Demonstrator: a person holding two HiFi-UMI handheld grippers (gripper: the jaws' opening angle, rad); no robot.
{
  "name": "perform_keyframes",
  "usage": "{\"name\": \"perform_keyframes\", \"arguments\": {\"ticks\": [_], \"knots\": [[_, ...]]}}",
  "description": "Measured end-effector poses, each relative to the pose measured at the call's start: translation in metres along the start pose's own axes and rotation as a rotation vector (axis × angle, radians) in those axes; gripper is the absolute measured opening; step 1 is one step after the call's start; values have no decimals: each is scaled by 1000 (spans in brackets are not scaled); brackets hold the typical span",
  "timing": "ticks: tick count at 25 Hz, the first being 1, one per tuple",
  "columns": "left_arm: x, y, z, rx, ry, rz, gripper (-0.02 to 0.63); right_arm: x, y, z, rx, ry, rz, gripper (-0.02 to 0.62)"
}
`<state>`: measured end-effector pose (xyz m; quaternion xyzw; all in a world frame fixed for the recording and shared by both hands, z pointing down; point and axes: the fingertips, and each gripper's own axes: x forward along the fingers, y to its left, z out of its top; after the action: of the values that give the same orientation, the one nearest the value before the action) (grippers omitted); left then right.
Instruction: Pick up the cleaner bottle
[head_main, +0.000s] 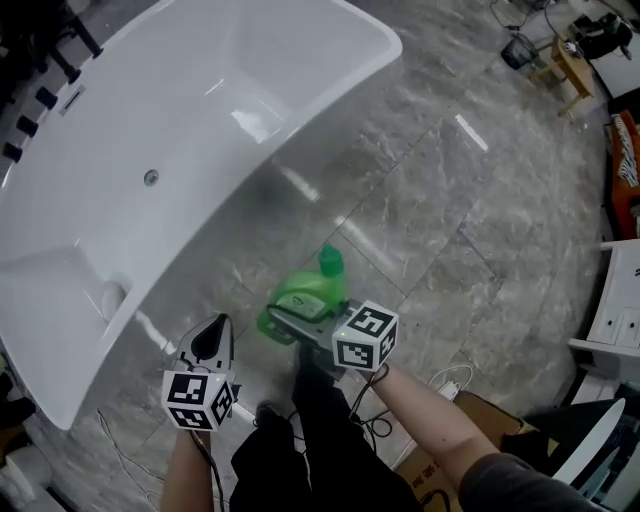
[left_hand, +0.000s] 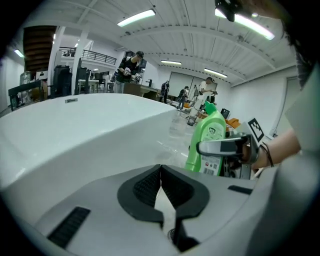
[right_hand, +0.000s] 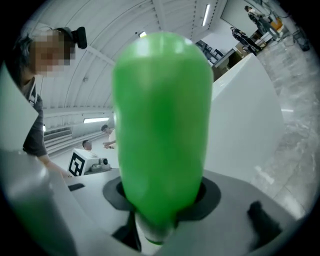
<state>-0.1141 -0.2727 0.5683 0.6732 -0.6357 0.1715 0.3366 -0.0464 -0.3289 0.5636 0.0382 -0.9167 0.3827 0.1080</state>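
Nothing readable here tbh. The cleaner bottle (left_hand: 209, 131) has a label (left_hand: 208, 161) with a barcode, but the print's too small to make out.

Bright ceiling strip lights (left_hand: 136, 17); floor (head_main: 470, 132) glare; cleaner bottle (head_main: 303, 297) blurred (fisheye corners black).

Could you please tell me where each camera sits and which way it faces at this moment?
Head view: on the person's head, looking steeply down at the bathtub, floor and green cleaner bottle; left forearm and right forearm show.
Left gripper view: rides the left hand-held gripper, looking along its shut, empty jaws past the bathtub toward the bottle; the person's right hand shows.
Right gripper view: rides the right hand-held gripper, looking along jaws clamped on the bottle.
Shared: all three show bottle and bathtub.
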Motion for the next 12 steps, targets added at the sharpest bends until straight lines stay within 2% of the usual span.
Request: {"name": "perform_keyframes", "arguments": {"ticks": [6, 12], "knots": [[-53, -31, 95, -6, -50, 24, 15, -26, 59, 65, -20, 47, -7, 192], [-113, -44, 148, -72, -84, 55, 15, -35, 128, 109, 7, 60, 61, 192]]}}
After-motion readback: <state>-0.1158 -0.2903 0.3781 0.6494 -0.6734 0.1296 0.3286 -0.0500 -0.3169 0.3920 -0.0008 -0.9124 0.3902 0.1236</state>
